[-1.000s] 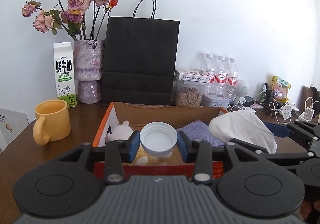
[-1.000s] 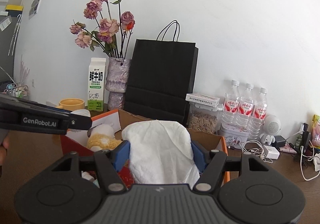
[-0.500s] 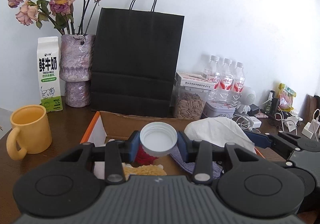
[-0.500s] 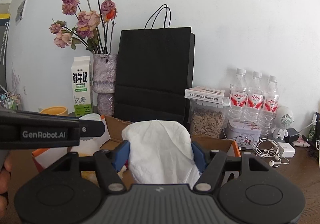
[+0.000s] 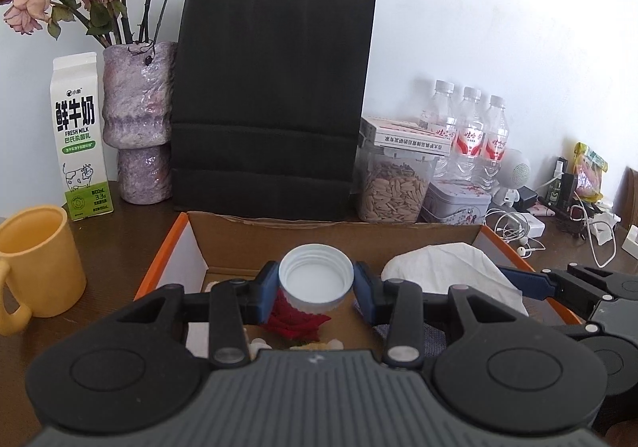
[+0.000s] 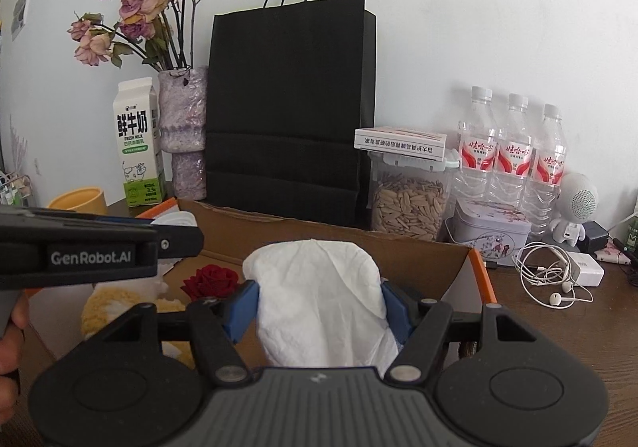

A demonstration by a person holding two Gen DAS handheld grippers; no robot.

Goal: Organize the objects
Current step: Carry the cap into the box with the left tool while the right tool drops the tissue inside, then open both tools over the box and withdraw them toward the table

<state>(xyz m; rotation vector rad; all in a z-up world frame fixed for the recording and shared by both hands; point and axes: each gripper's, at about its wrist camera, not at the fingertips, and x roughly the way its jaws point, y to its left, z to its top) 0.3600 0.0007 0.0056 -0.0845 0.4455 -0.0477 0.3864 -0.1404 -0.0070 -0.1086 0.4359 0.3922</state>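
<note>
A white bottle cap sits between the blue pads of my left gripper, whose jaws are opening; the pads still touch its sides. It hangs over the open cardboard box, above a red rose. My right gripper is shut on a crumpled white tissue over the right half of the box. In the right wrist view the left gripper reaches in from the left, a hand behind it. In the left wrist view the tissue and right gripper lie to the right.
A yellow mug stands left of the box. Along the wall are a milk carton, a vase of dried roses, a black paper bag, a seed jar, water bottles and a tin. Earphones and chargers lie at the right.
Both grippers have moved forward over the box toward the black bag, carrying the cap and the tissue. The plush toys in the box have slid under the left gripper.
</note>
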